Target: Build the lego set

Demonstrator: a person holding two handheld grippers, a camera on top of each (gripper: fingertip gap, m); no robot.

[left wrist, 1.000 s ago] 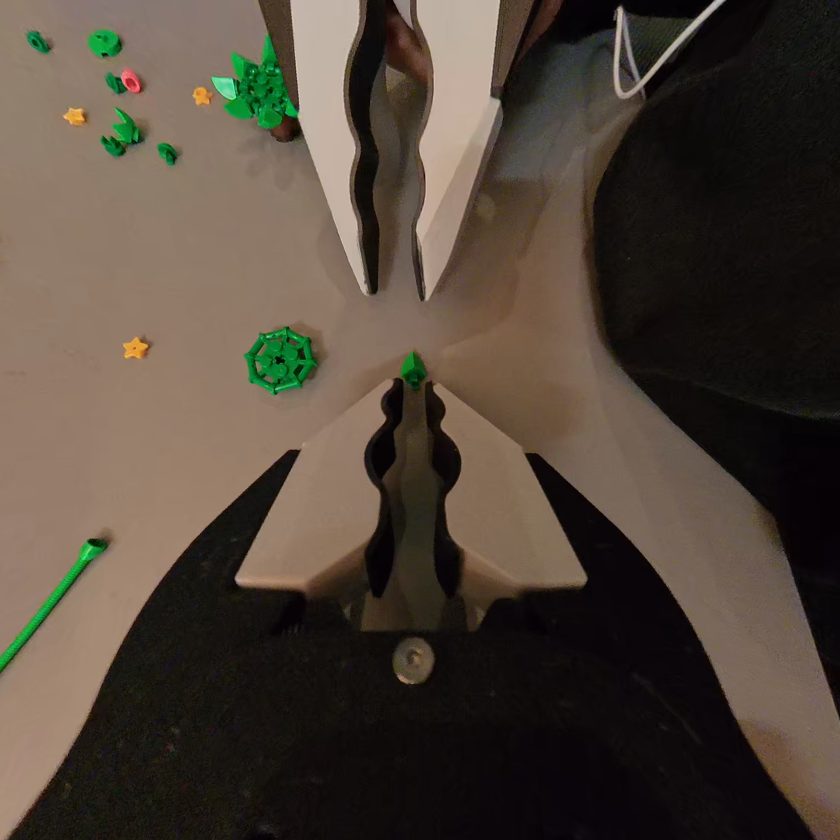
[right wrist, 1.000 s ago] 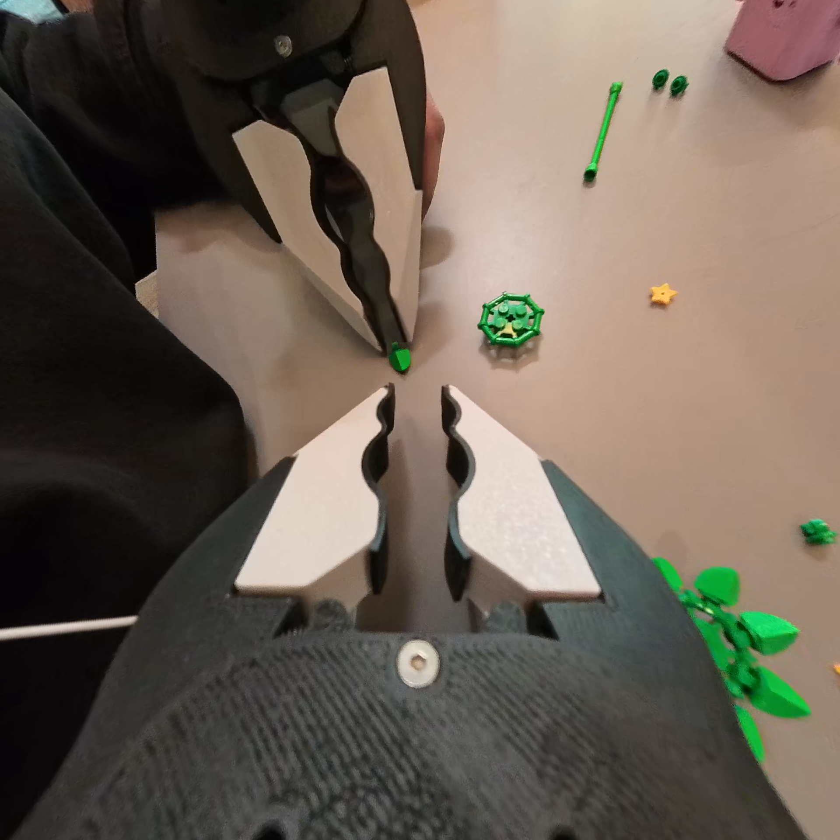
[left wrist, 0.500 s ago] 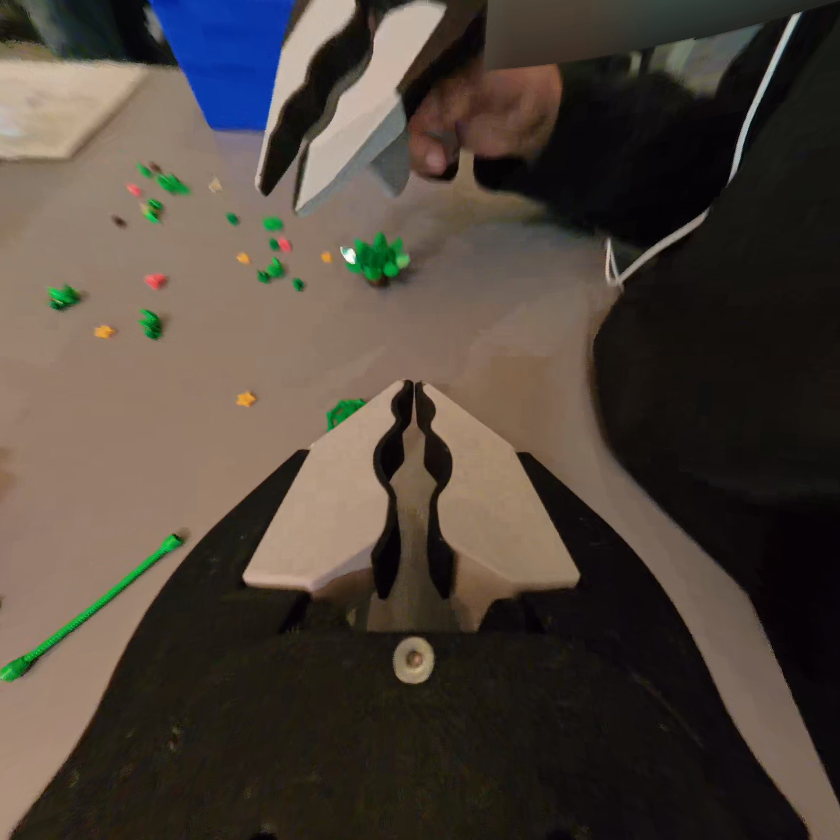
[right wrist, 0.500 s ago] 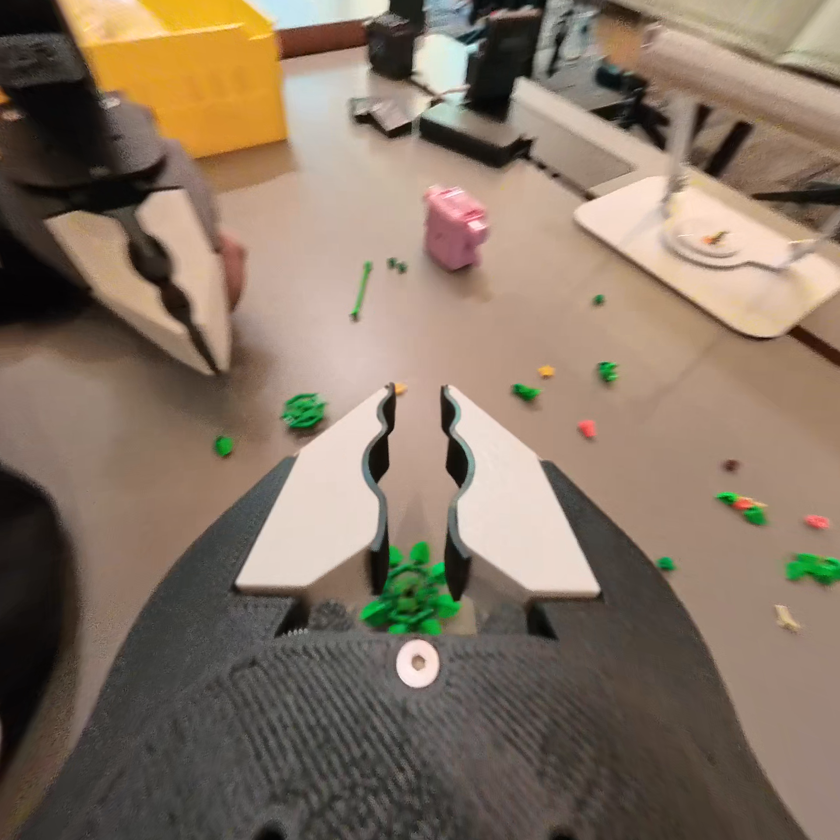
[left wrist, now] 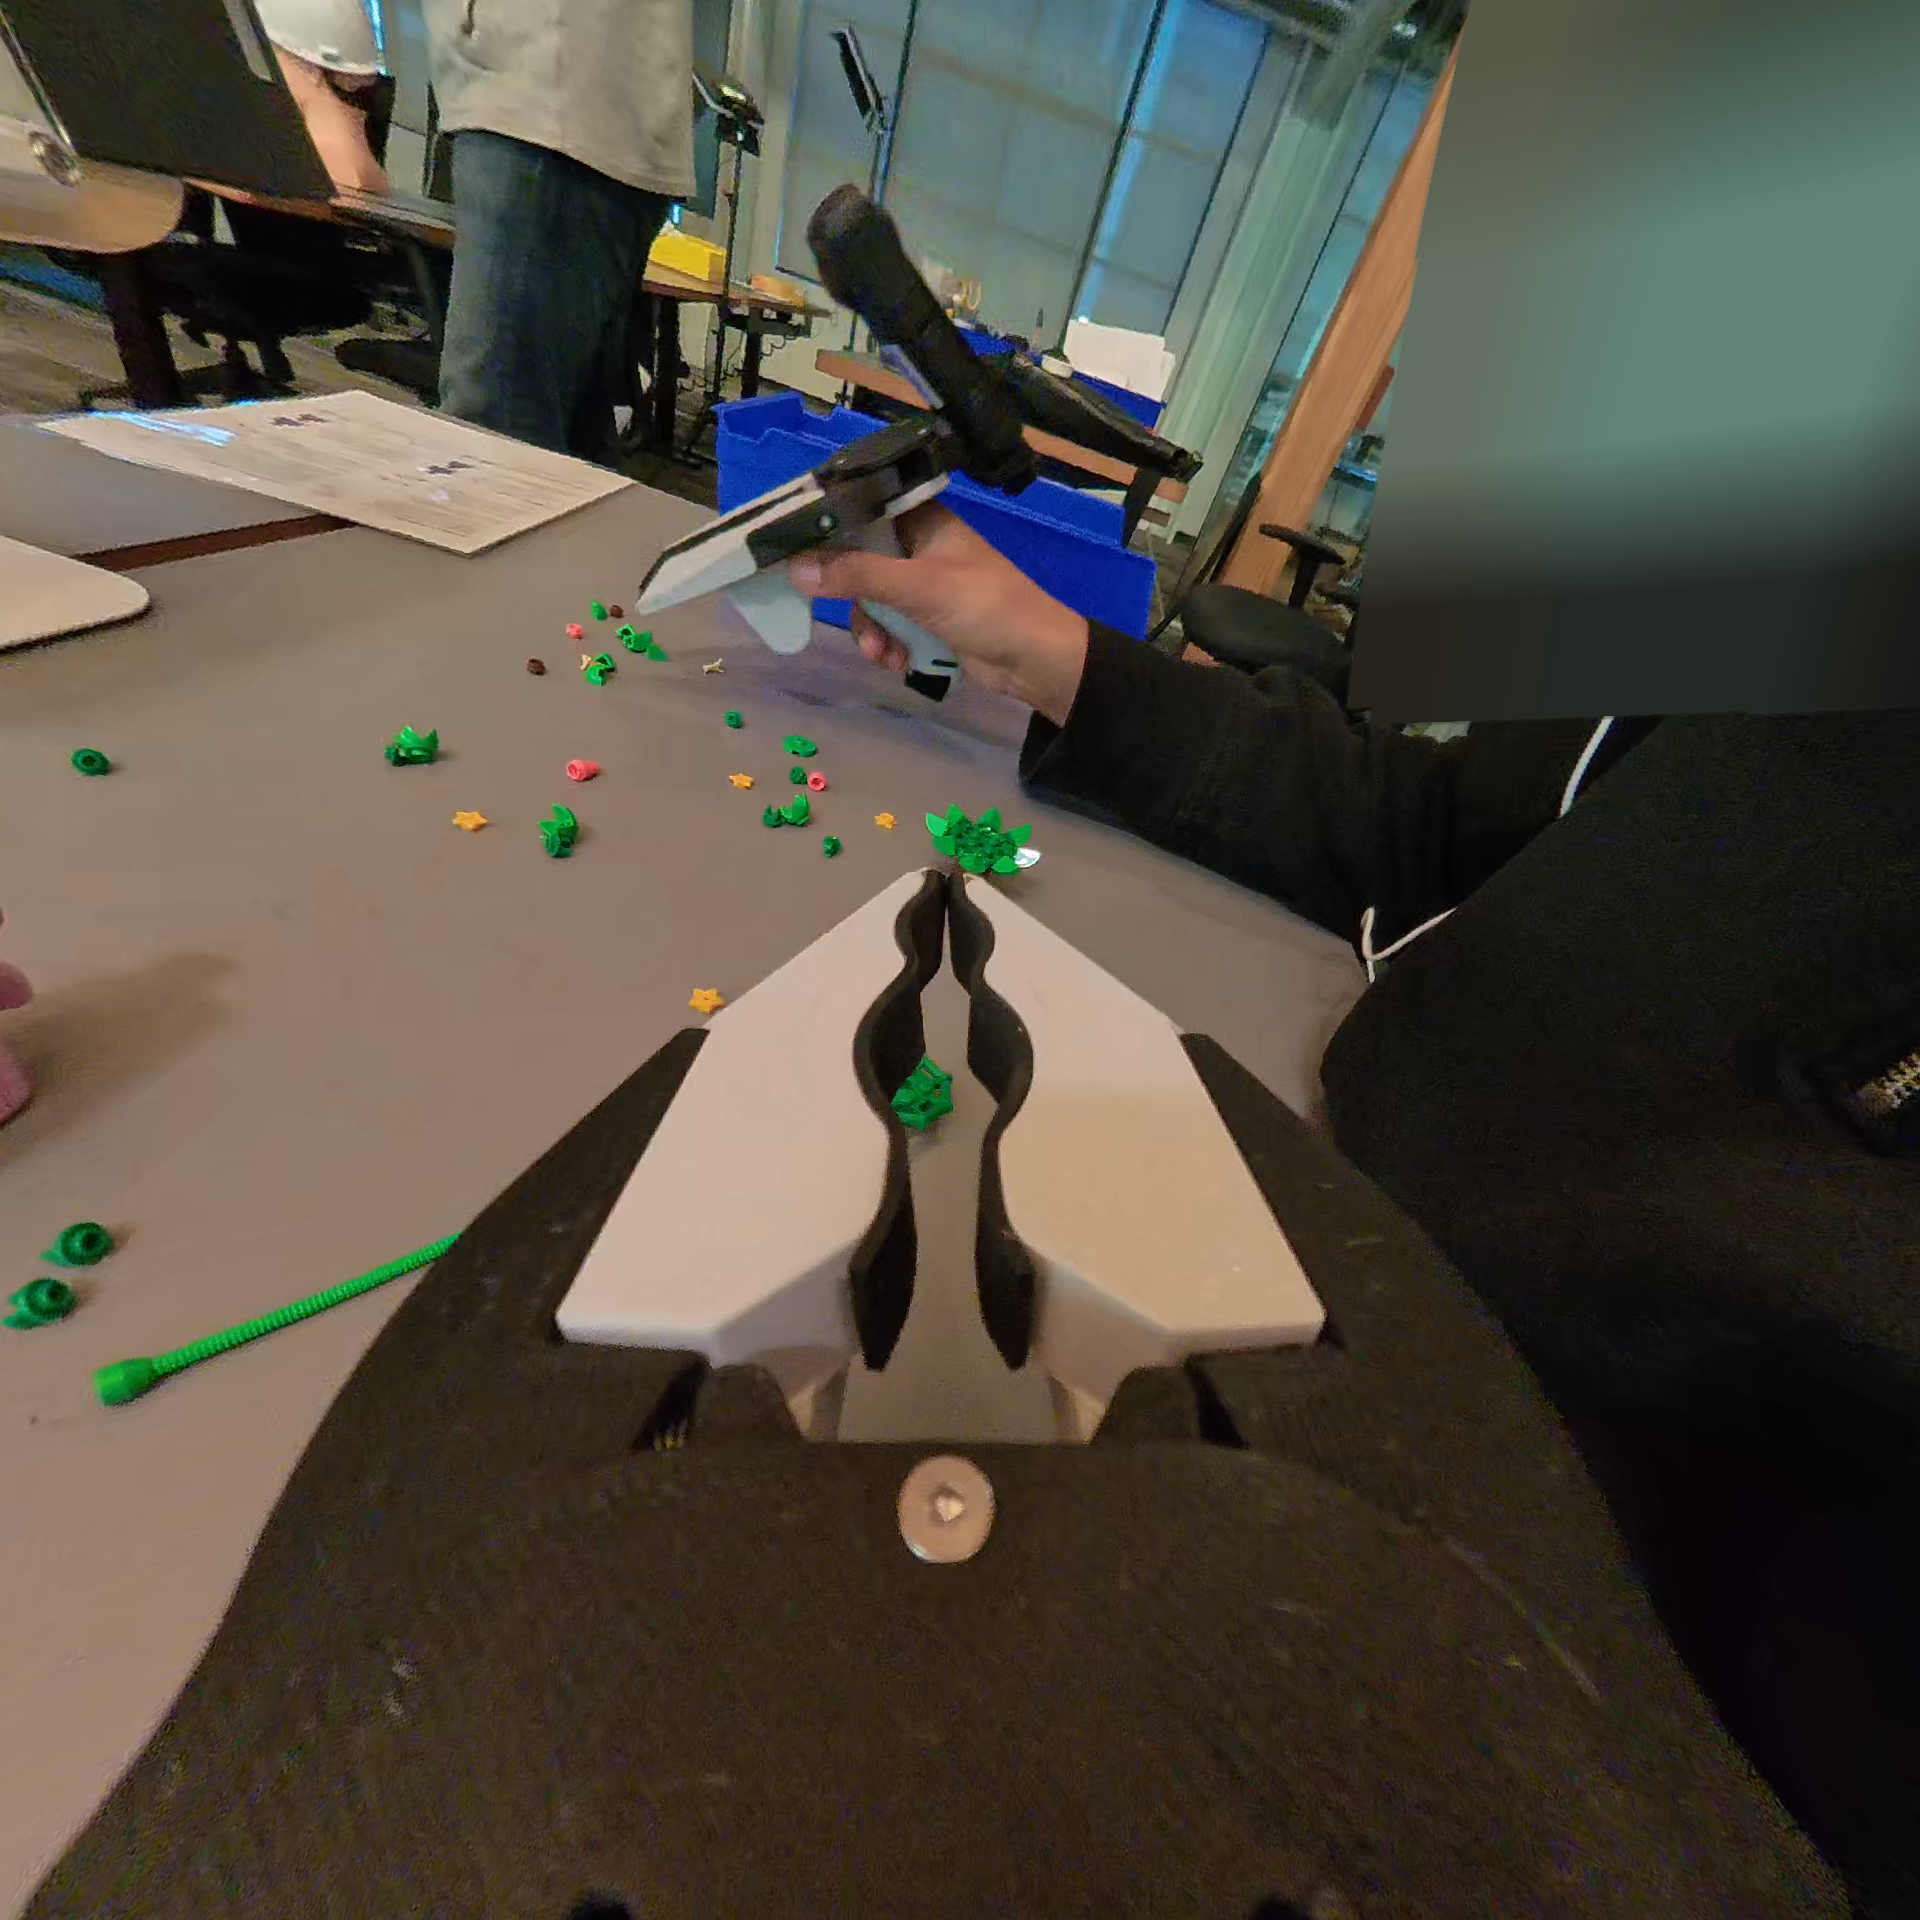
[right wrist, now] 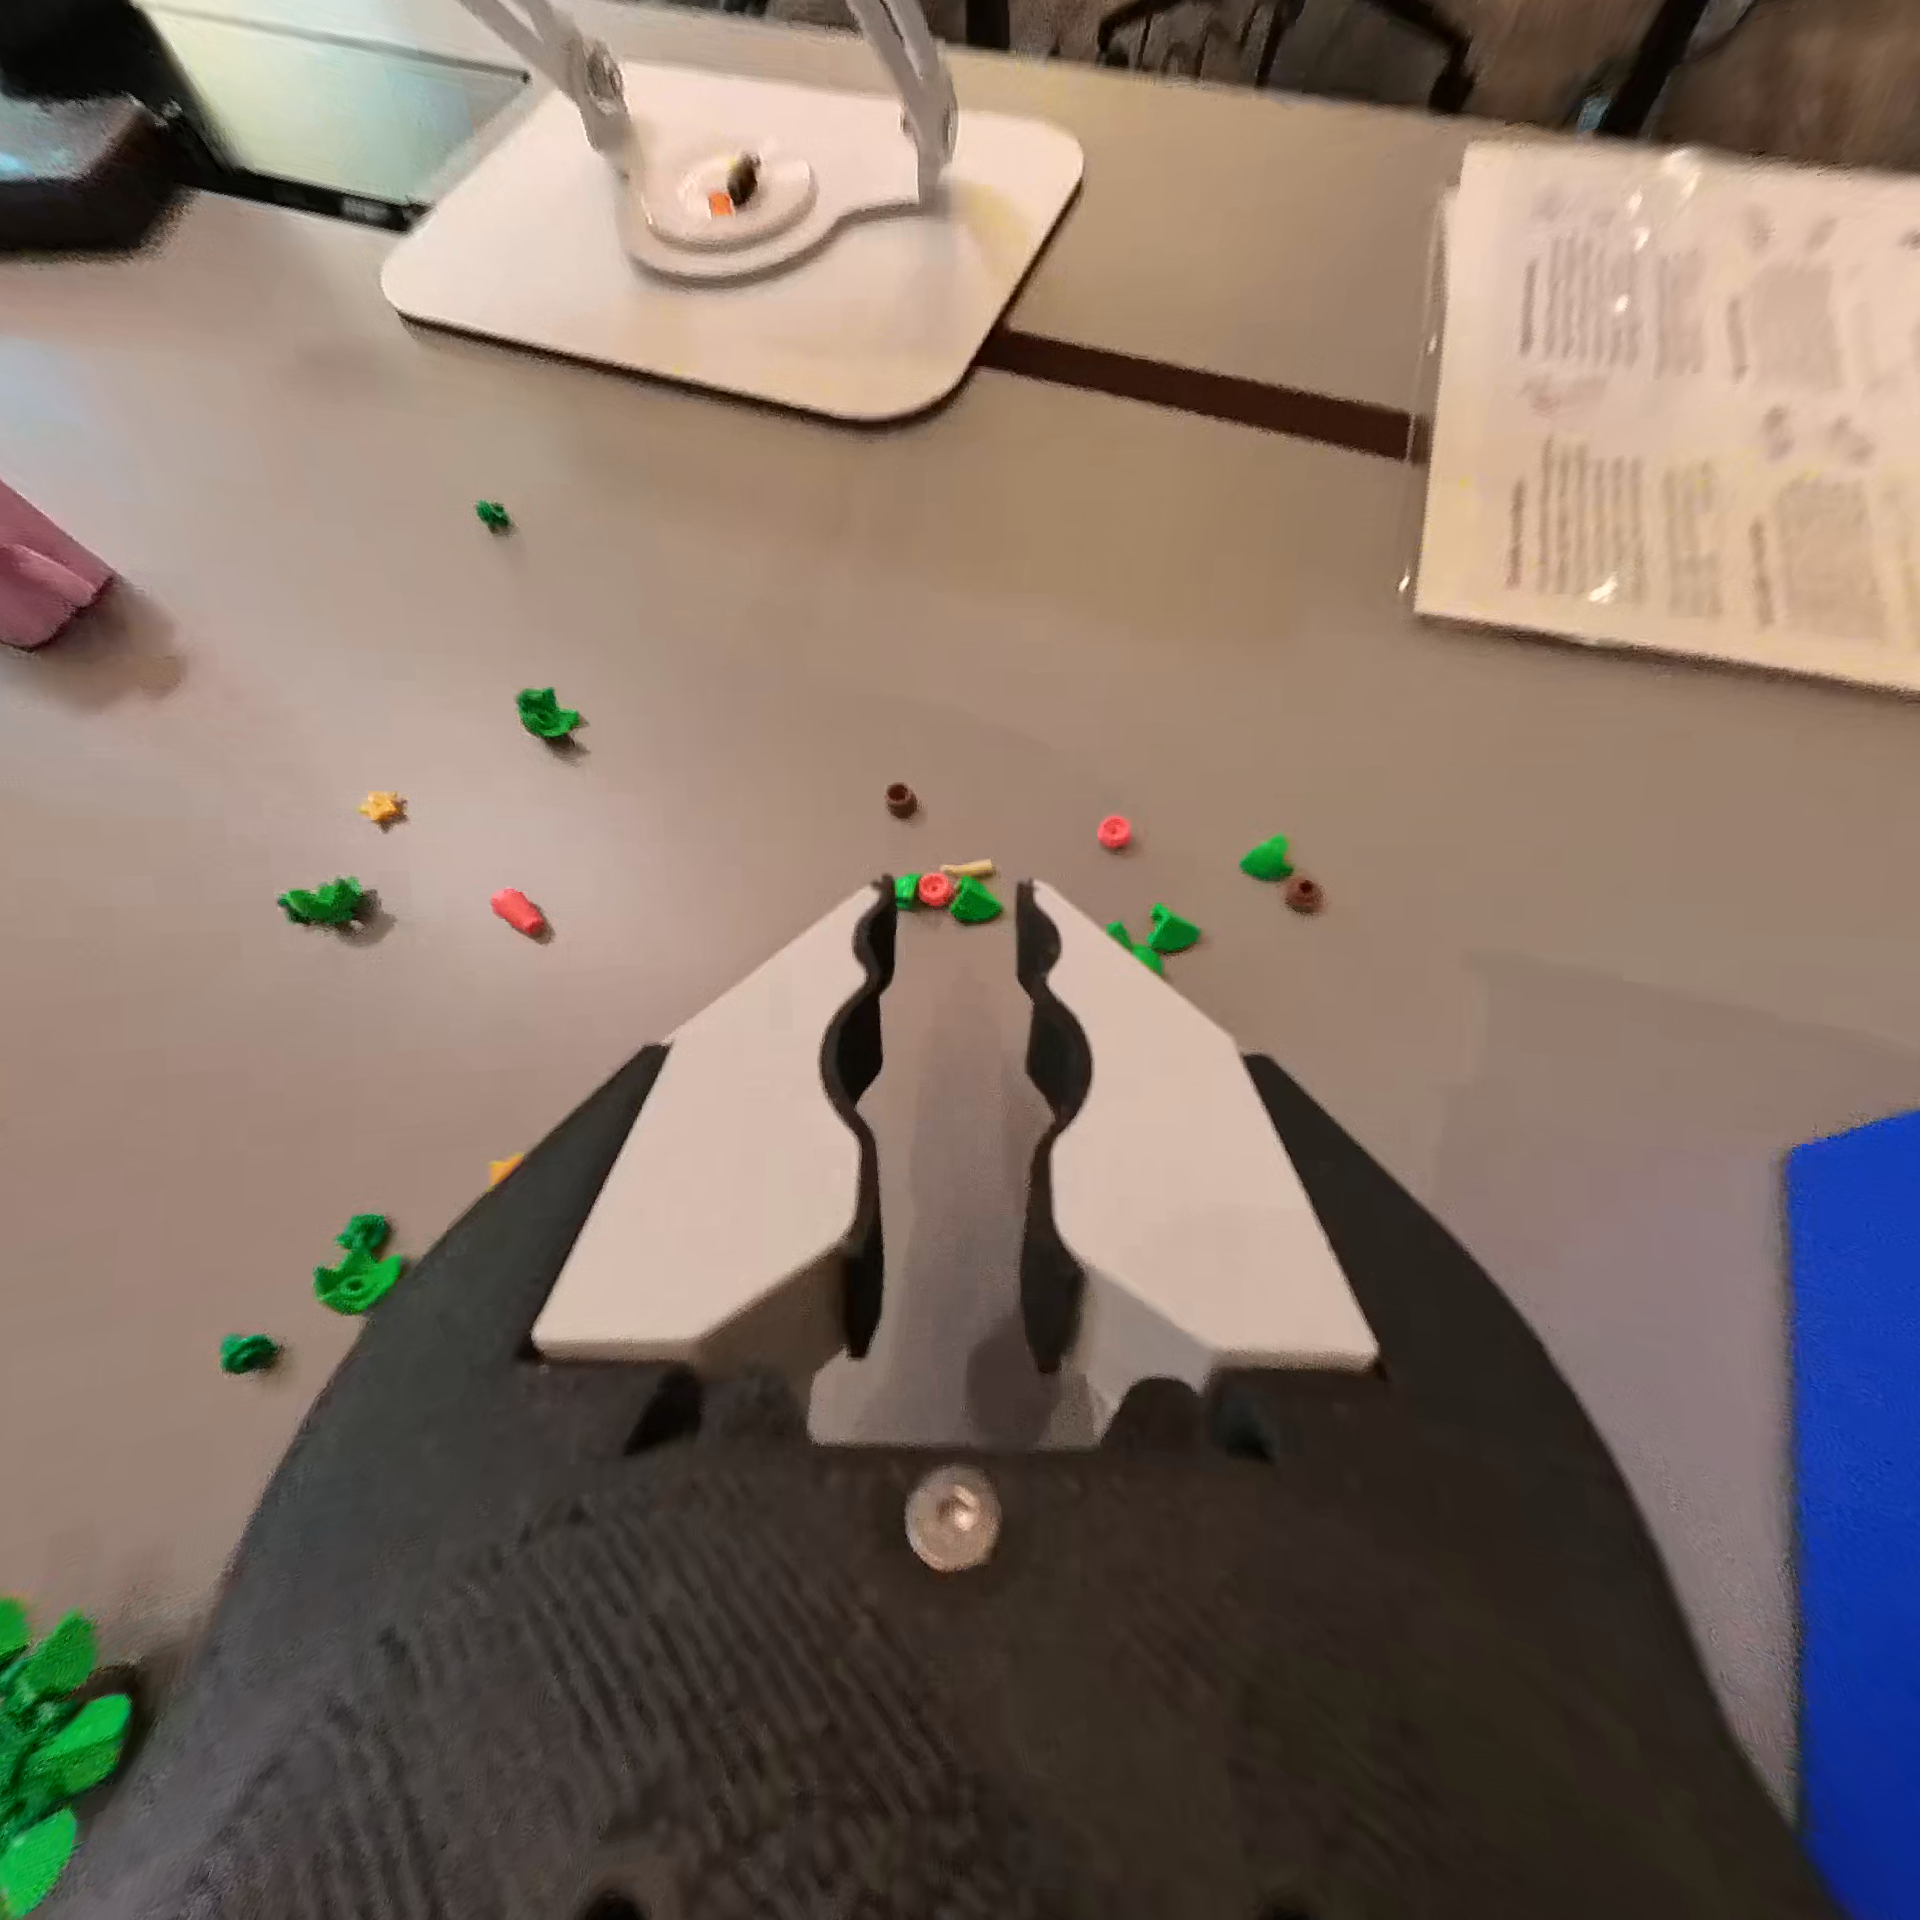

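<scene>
Grey bench (left wrist: 260, 1039) strewn w/ small lego bits – green, yellow, pink, brown. Left claw (left wrist: 947, 883) raised off bench, tips pinched together, nothing seen between them; green web-shaped disc (left wrist: 922, 1093) visible on bench through gap lower down btwn fingers. Green leafy cluster (left wrist: 979, 840) on bench just past tips. Green ridged stem (left wrist: 275, 1322) lying at left, two green round studs (left wrist: 60, 1273) beside its end. Right claw (right wrist: 956, 896) parted, empty, held above bench – seen in left view (left wrist: 665, 587) in a hand (left wrist: 961, 613), black sleeve. Just beyond its tips: pink round stud (right wrist: 934, 888), green leaf piece (right wrist: 977, 904), tan bit (right wrist: 968, 865) close together. Blue bin (left wrist: 935, 488) and printed sheet (right wrist: 1683, 416) at far side.
</scene>
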